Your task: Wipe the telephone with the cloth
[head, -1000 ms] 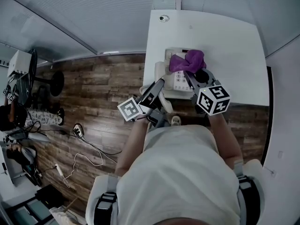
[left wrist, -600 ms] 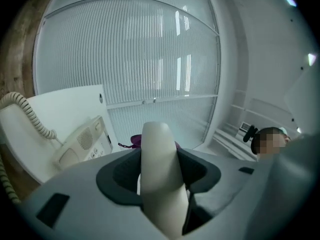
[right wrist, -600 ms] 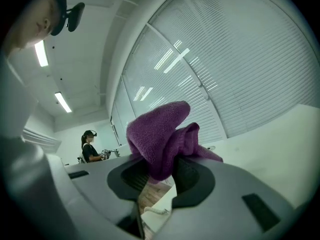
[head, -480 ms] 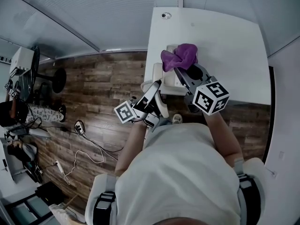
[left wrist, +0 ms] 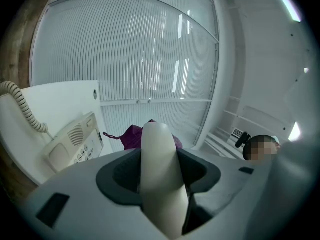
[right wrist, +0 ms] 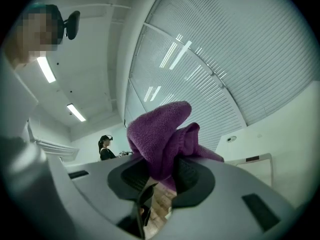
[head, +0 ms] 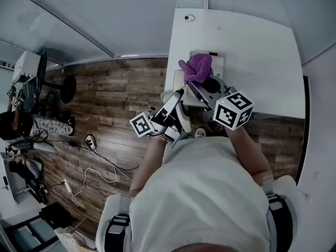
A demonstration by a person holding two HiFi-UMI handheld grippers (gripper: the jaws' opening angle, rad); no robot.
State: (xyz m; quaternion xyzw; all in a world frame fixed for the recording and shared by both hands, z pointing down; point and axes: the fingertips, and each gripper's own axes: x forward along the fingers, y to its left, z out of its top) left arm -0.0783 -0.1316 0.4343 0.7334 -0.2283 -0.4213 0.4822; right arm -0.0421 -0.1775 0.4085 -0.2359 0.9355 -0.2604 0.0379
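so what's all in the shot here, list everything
table: one, white, in front of the person
telephone base: one, white with grey keys, on the table near its left edge
handset: one, white, lifted off the base, between the left gripper's jaws
coiled cord: one, white, running off the base
cloth: one, purple, bunched over the base, in the right gripper's jaws
round fitting: one, pale, at the table's far left corner
floor: dark wood planks, left of the table
cables: a few, pale, loose on the floor
left gripper: one, grey, closed on the handset
right gripper: one, grey, closed on the cloth
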